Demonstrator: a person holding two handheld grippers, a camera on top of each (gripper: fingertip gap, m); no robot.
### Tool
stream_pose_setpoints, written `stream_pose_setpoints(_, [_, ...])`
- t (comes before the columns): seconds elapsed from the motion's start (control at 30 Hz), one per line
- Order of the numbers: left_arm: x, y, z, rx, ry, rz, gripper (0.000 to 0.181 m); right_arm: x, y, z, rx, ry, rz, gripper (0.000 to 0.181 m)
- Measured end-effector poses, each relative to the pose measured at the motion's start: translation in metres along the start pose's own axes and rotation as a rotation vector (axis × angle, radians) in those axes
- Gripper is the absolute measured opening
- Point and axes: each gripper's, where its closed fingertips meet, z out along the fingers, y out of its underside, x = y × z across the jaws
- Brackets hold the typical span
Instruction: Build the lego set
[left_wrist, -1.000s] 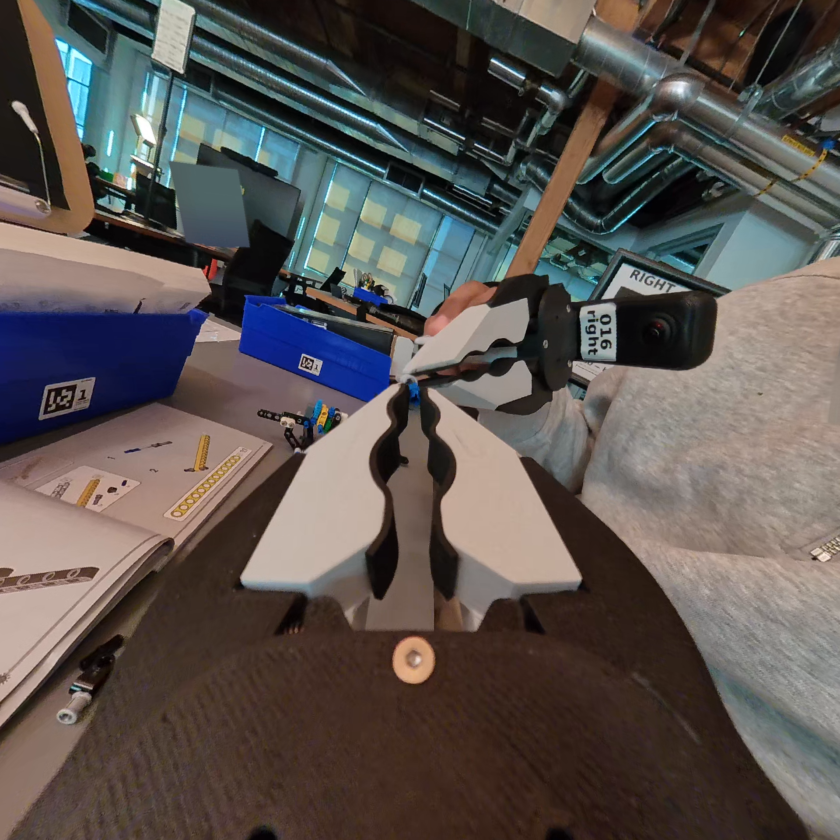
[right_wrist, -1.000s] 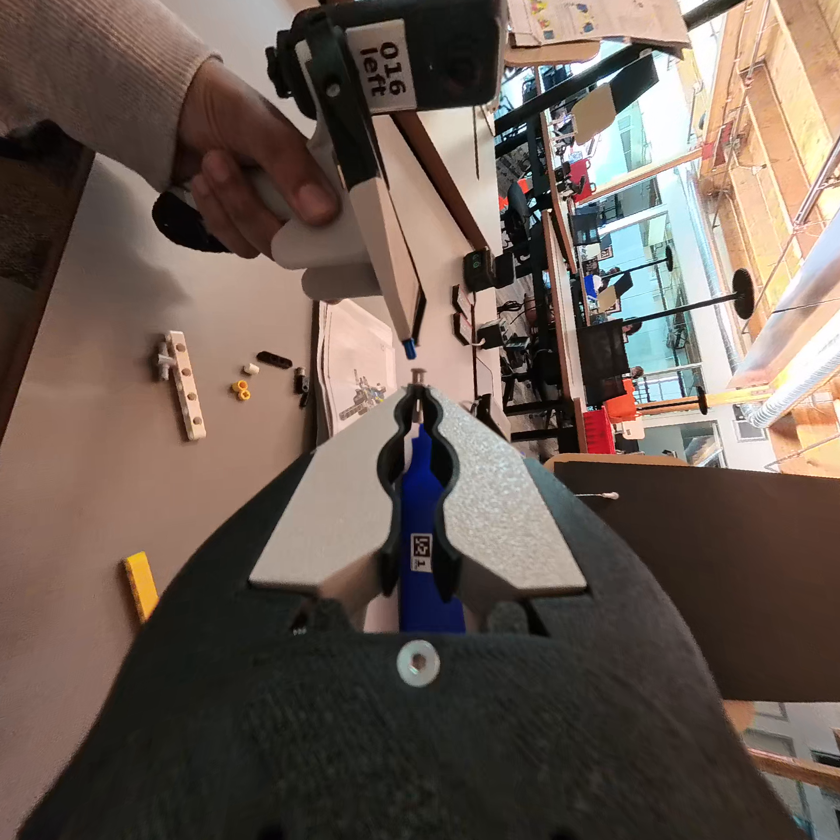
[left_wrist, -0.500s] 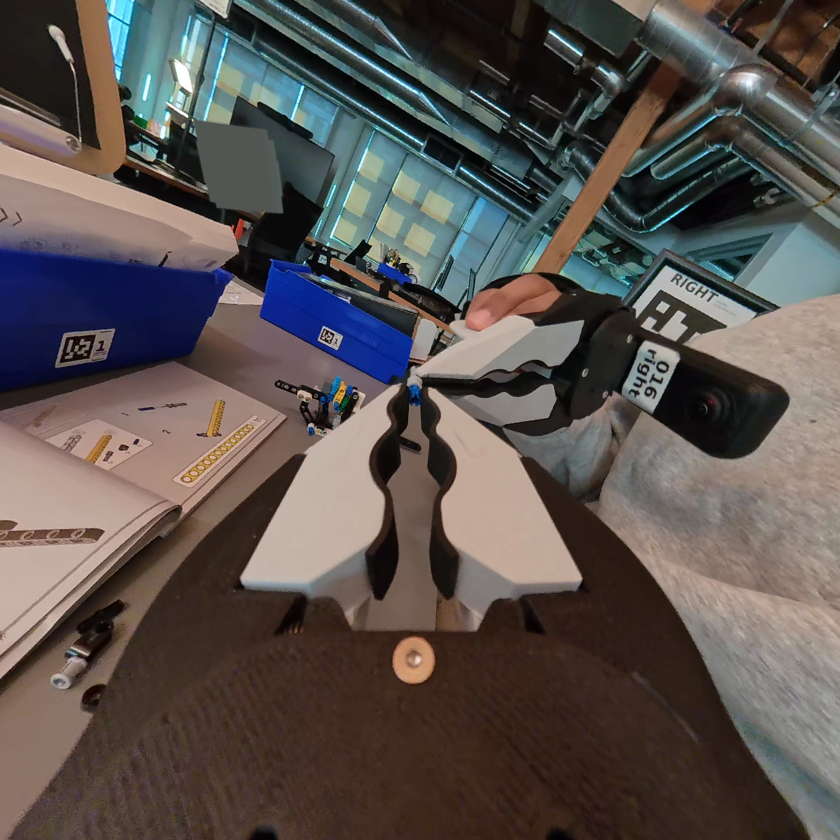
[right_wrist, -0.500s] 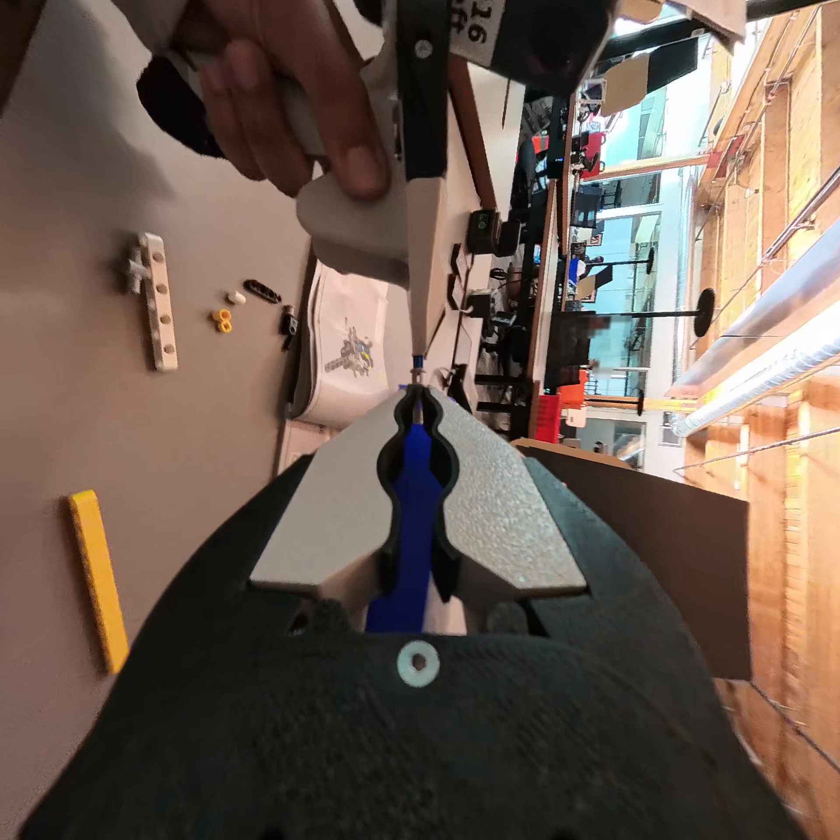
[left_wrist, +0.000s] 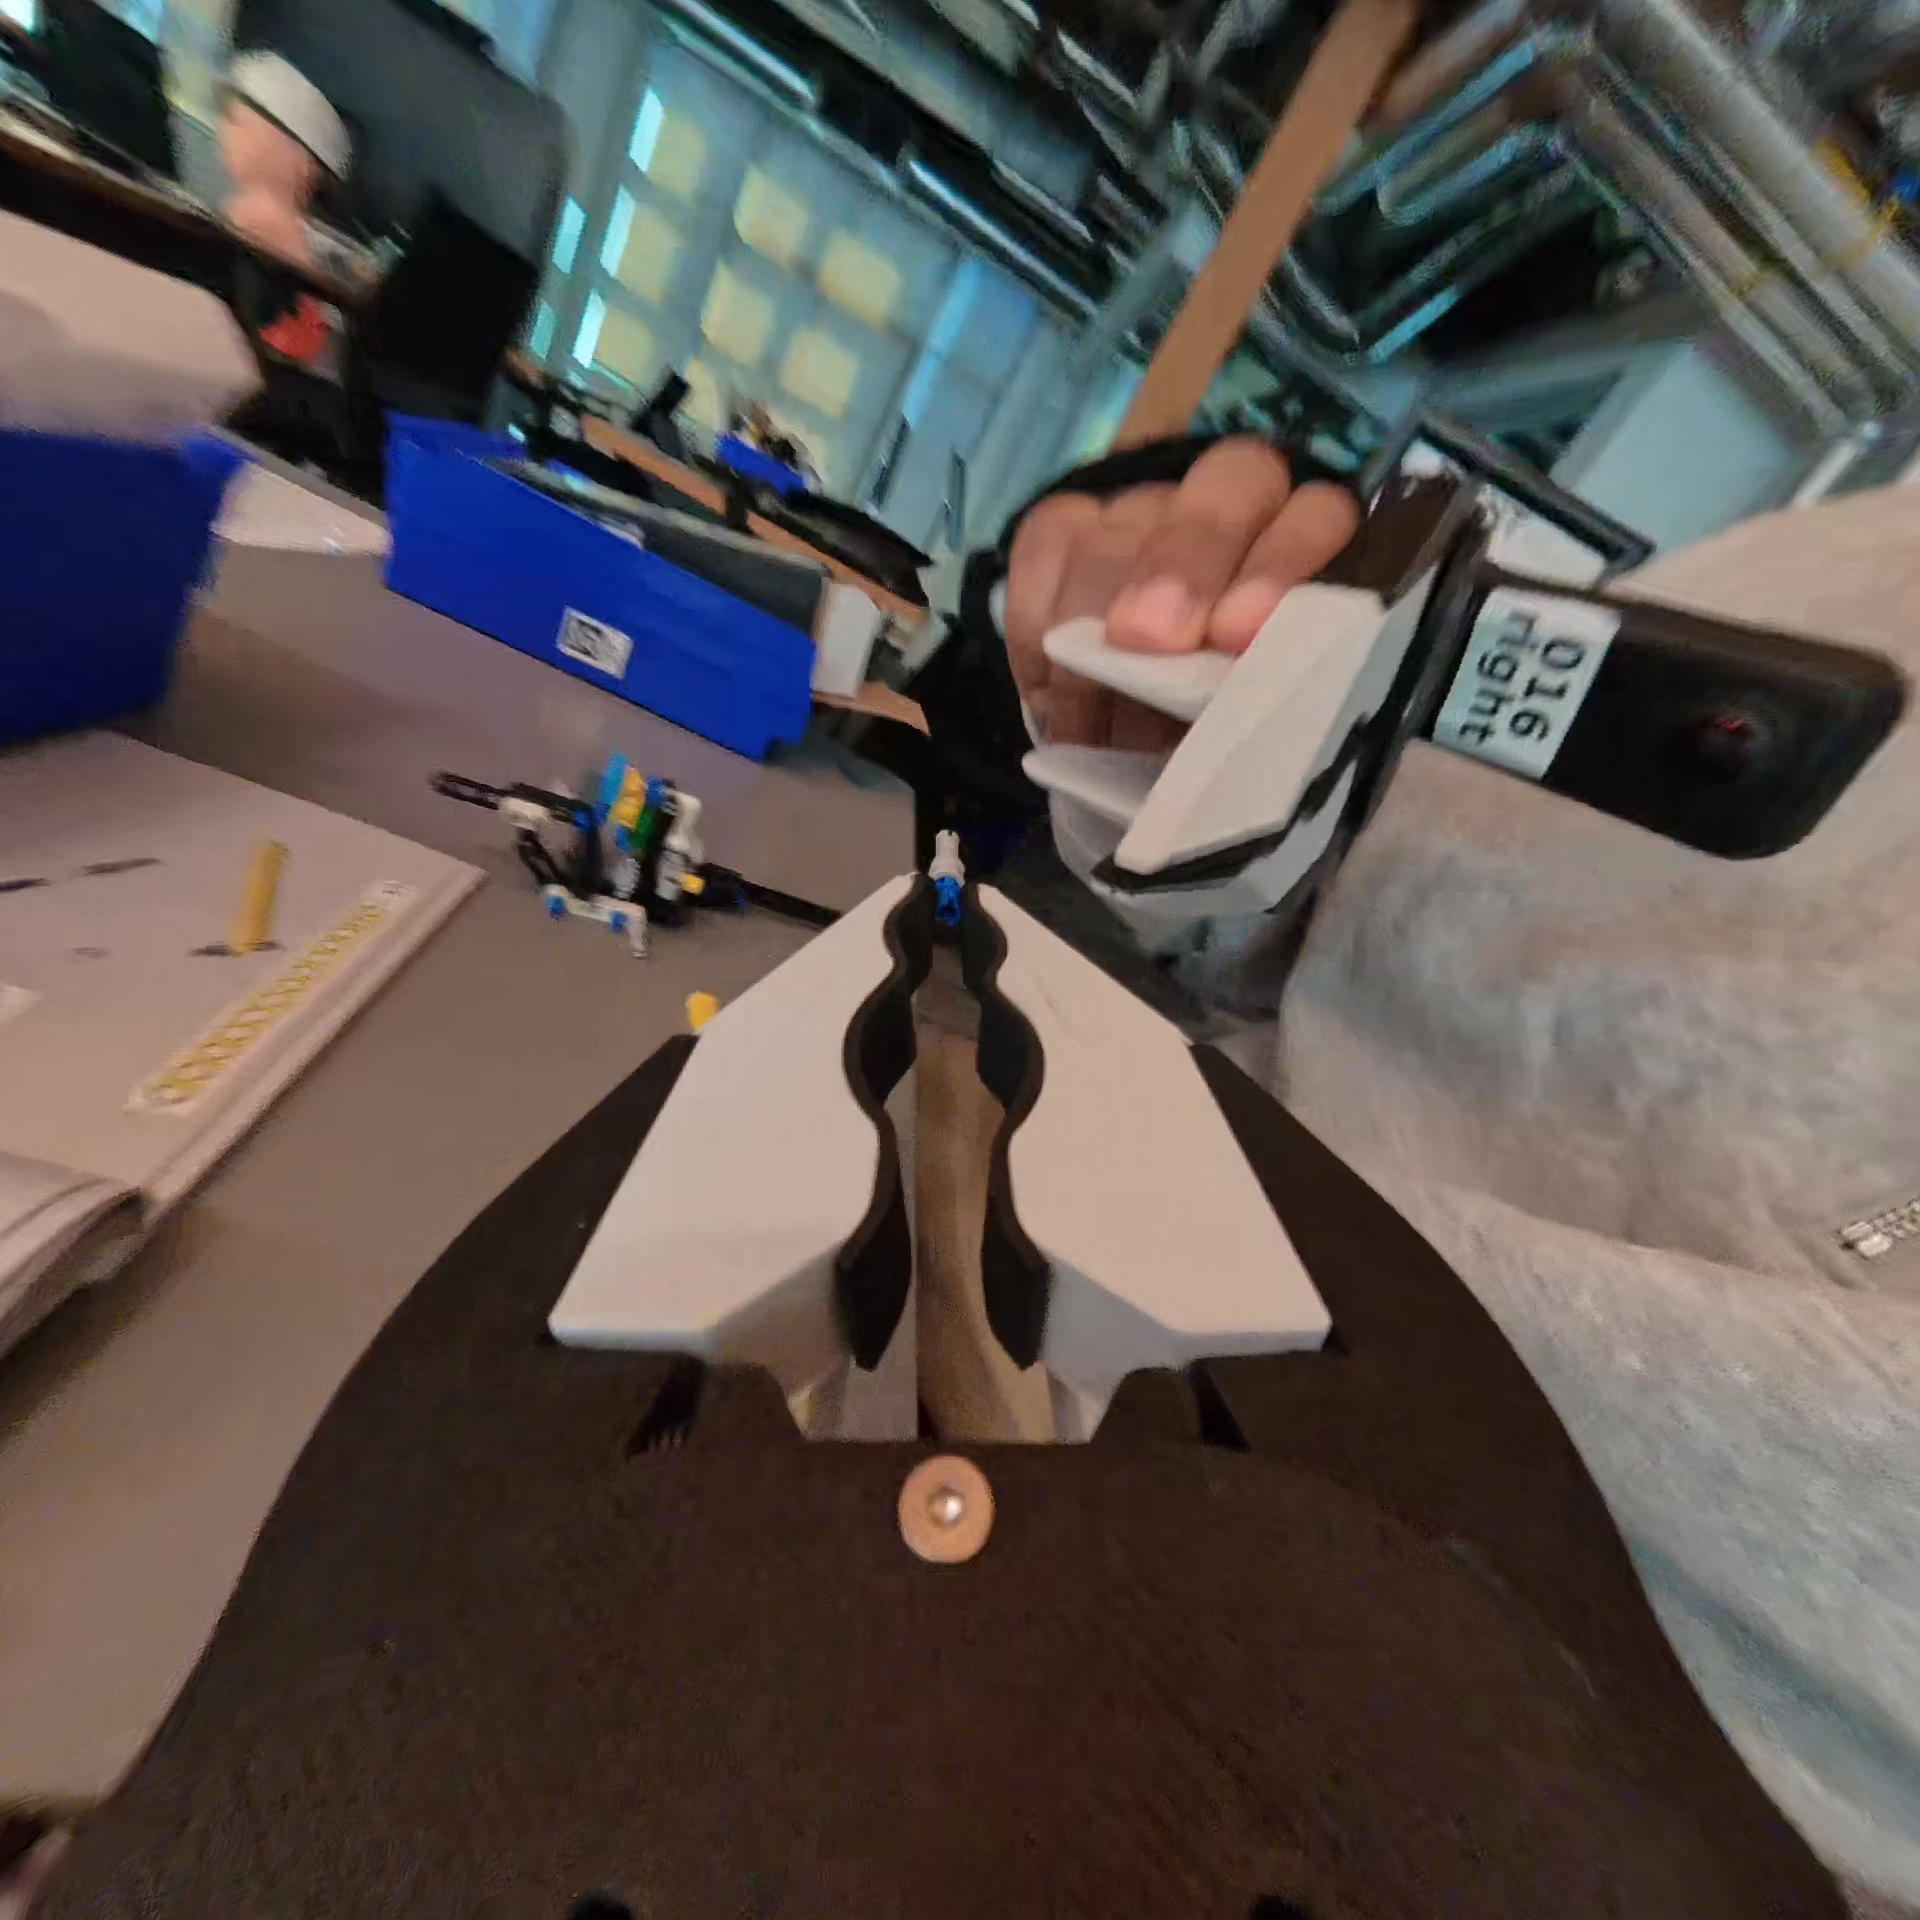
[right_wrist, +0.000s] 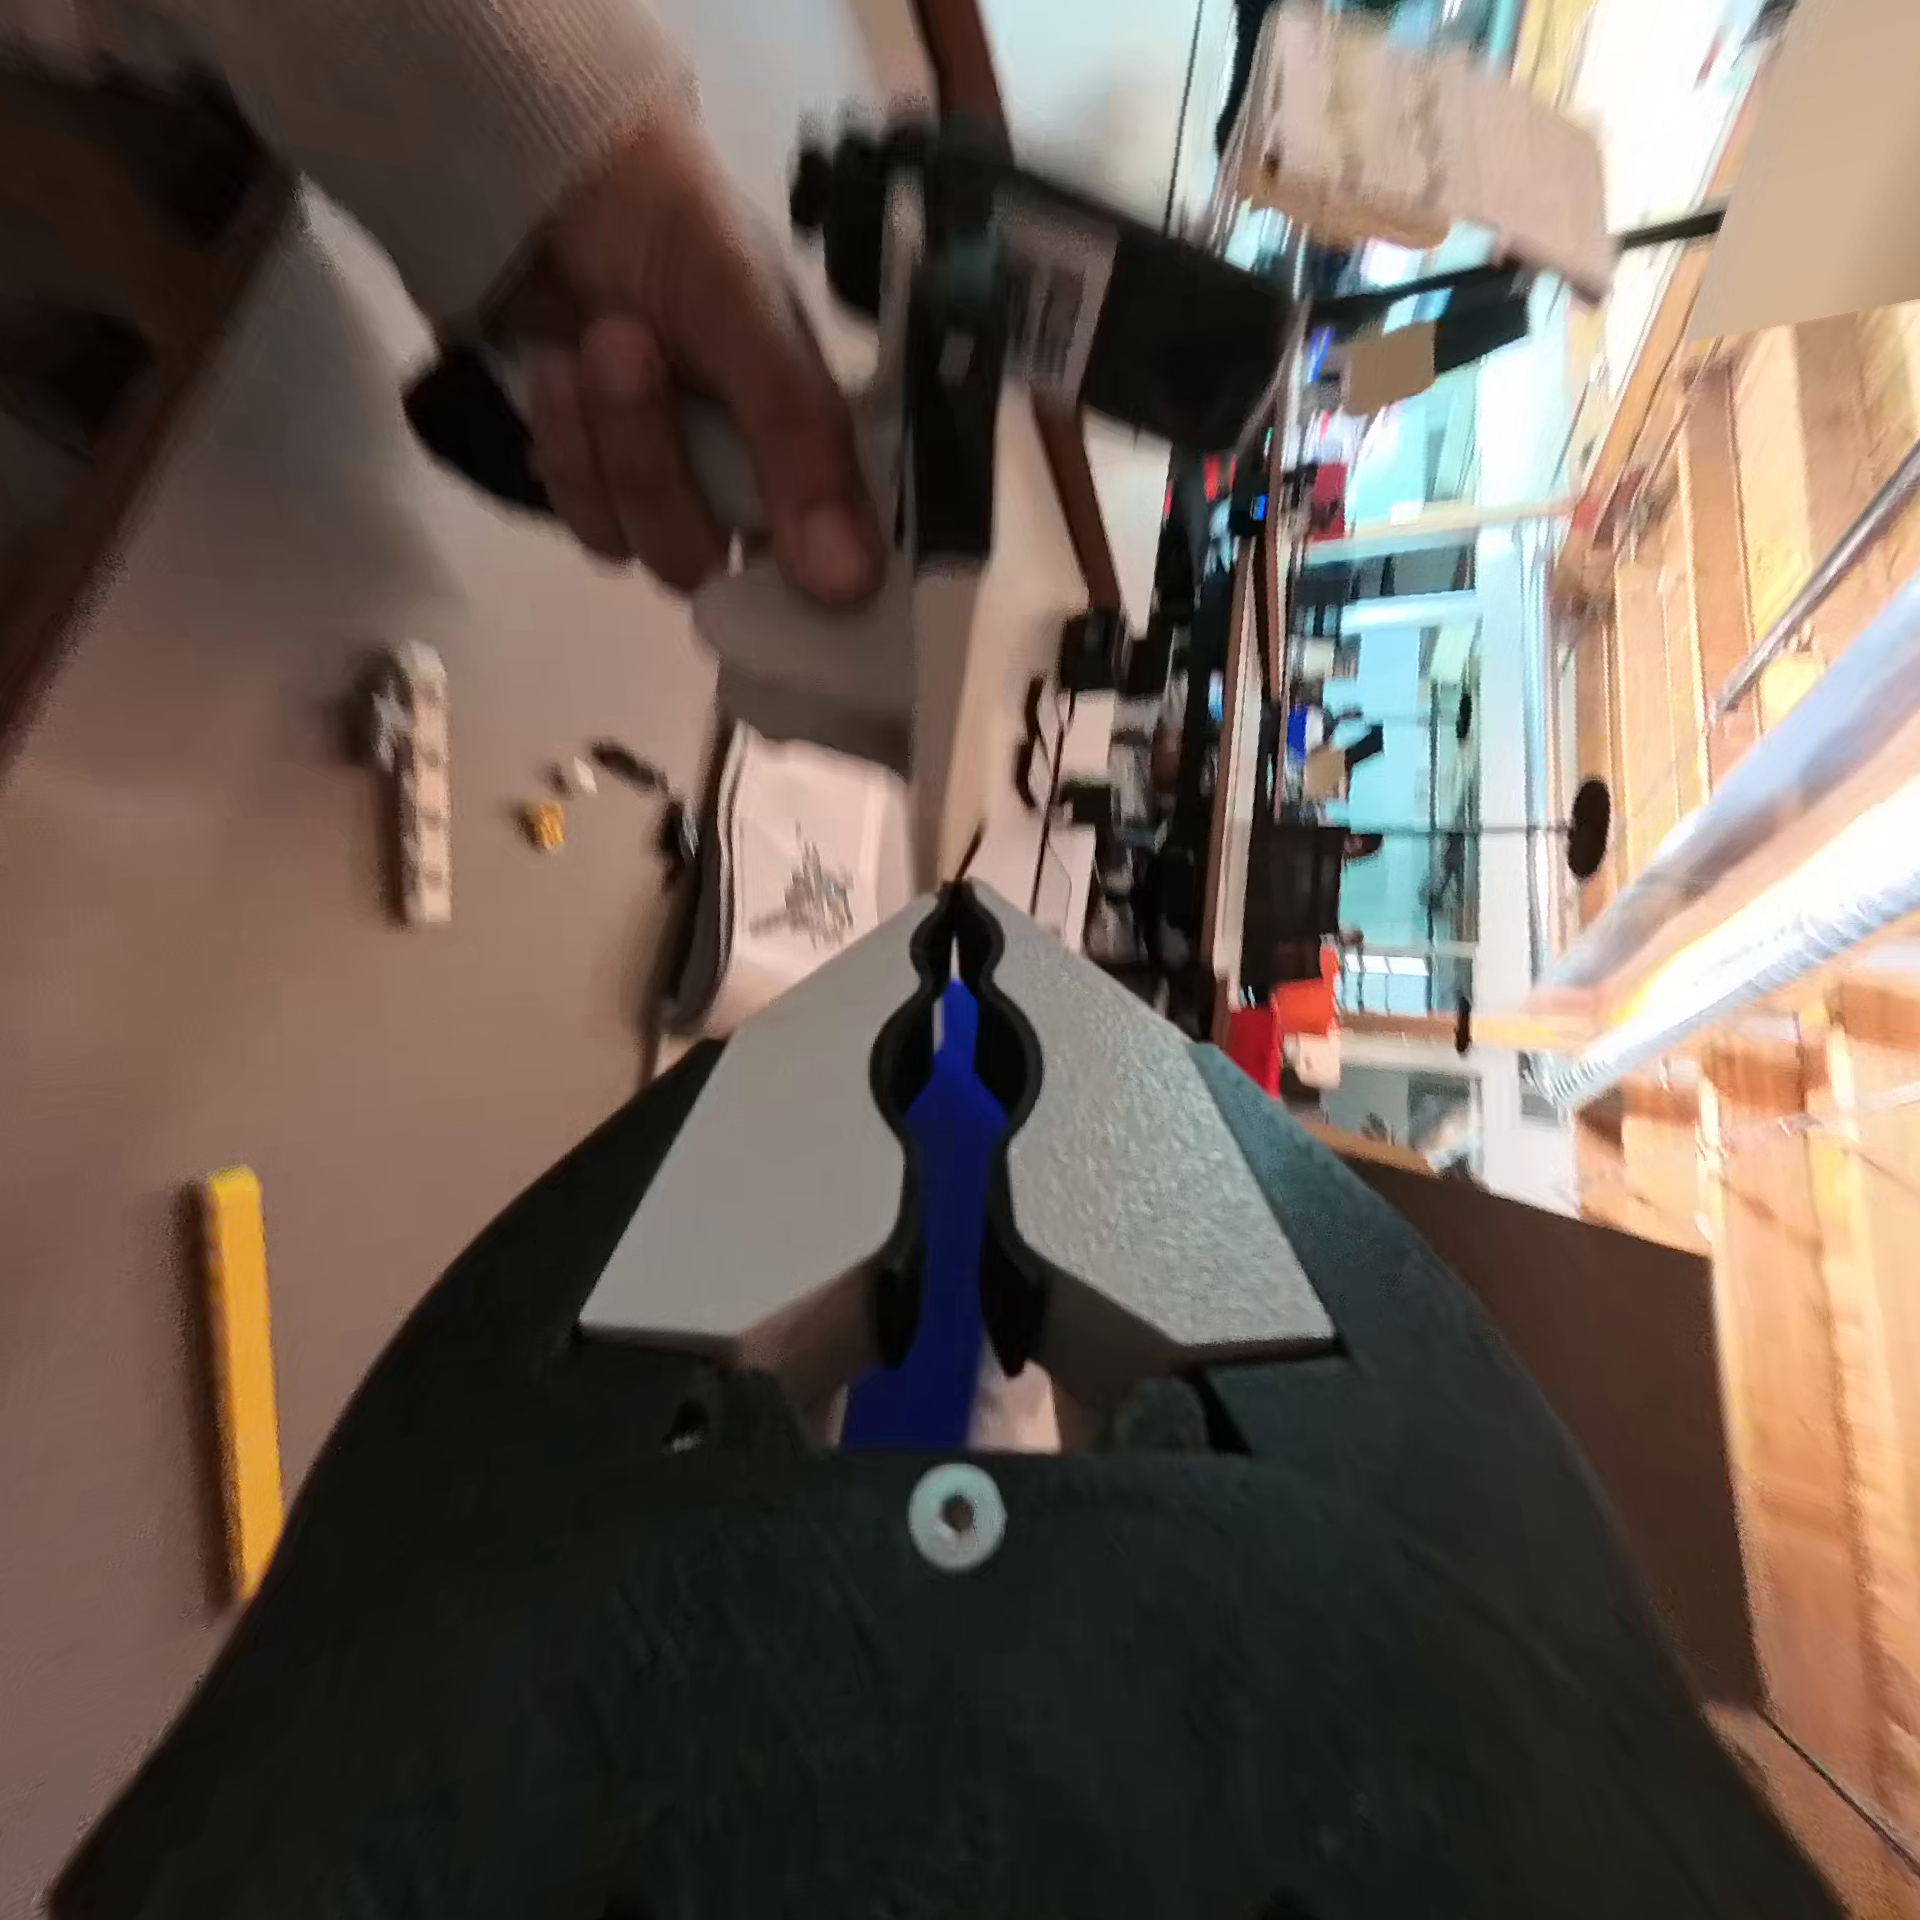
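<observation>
In the left wrist view my left gripper (left_wrist: 940, 912) is shut on a small blue pin (left_wrist: 943, 894) with a white piece (left_wrist: 945, 854) on its far end. My right gripper (left_wrist: 1195, 748), held by a hand, hovers just right of the pin, apart from it. In the right wrist view my right gripper (right_wrist: 958, 899) is shut with nothing visible between its tips. The left gripper (right_wrist: 940, 665) shows edge-on and blurred, its tip just above mine. A partly built lego assembly (left_wrist: 613, 831) stands on the grey table (left_wrist: 343, 686).
An open instruction booklet (left_wrist: 218, 966) and two blue bins (left_wrist: 582, 613) lie to the left. A yellow beam (right_wrist: 237, 1371), a pale beam (right_wrist: 421, 779), small yellow pieces (right_wrist: 545, 821) and black pieces (right_wrist: 623, 764) lie loose on the table. A grey sleeve (left_wrist: 1558, 1091) is at the right. Less than 4 cm separates the two grippers' tips. Left tips and right tips are each some 25 cm from the partly built lego assembly (left_wrist: 613, 831).
The white piece from the right gripper's tips now sits on the blue pin in the left gripper. The right gripper has drawn away to the right. Both views are motion-blurred.
</observation>
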Motion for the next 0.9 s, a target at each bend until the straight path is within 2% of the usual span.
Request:
stream_pose_setpoints(0.03, [0.004, 0.003, 0.009, -0.015, 0.022, -0.001, 0.001, 0.000, -0.014, -0.001, 0.067, -0.010, 0.027, 0.000])
stream_pose_setpoints(0.07, [0.006, 0.005, 0.015, -0.020, 0.032, -0.008, 0.001, 0.000, -0.023, -0.001, 0.094, -0.022, 0.036, 0.000])
stream_pose_setpoints(0.17, [-0.002, 0.010, 0.016, -0.042, -0.011, -0.007, 0.001, 0.006, -0.025, 0.000, 0.065, -0.008, -0.026, 0.000])
stream_pose_setpoints(0.23, [-0.005, 0.001, 0.007, 0.010, -0.011, -0.026, 0.001, 0.012, -0.021, -0.006, 0.069, -0.010, 0.050, 0.000])
stream_pose_setpoints(0.33, [-0.005, -0.017, -0.011, 0.123, 0.003, -0.043, 0.000, 0.031, 0.002, -0.019, 0.057, 0.044, 0.270, 0.000])
stream_pose_setpoints(0.47, [0.001, -0.036, -0.031, 0.246, 0.056, -0.044, 0.000, 0.041, 0.037, -0.039, 0.082, 0.099, 0.681, 0.000])
stream_pose_setpoints(0.53, [0.008, -0.041, -0.034, 0.280, 0.095, -0.036, 0.000, 0.037, 0.042, -0.046, 0.164, 0.087, 0.914, 0.002])
stream_pose_setpoints(0.67, [0.018, -0.040, -0.029, 0.271, 0.136, -0.006, 0.001, 0.031, 0.027, -0.050, 0.465, -0.061, 1.384, 0.018])
stream_pose_setpoints(0.73, [0.020, -0.036, -0.025, 0.249, 0.144, 0.001, 0.001, 0.026, 0.022, -0.048, 0.530, -0.126, 1.480, 0.026])
stream_pose_setpoints(0.9, [0.025, -0.027, -0.013, 0.191, 0.169, 0.001, 0.001, 0.009, 0.011, -0.041, 0.515, -0.205, 1.491, 0.027])
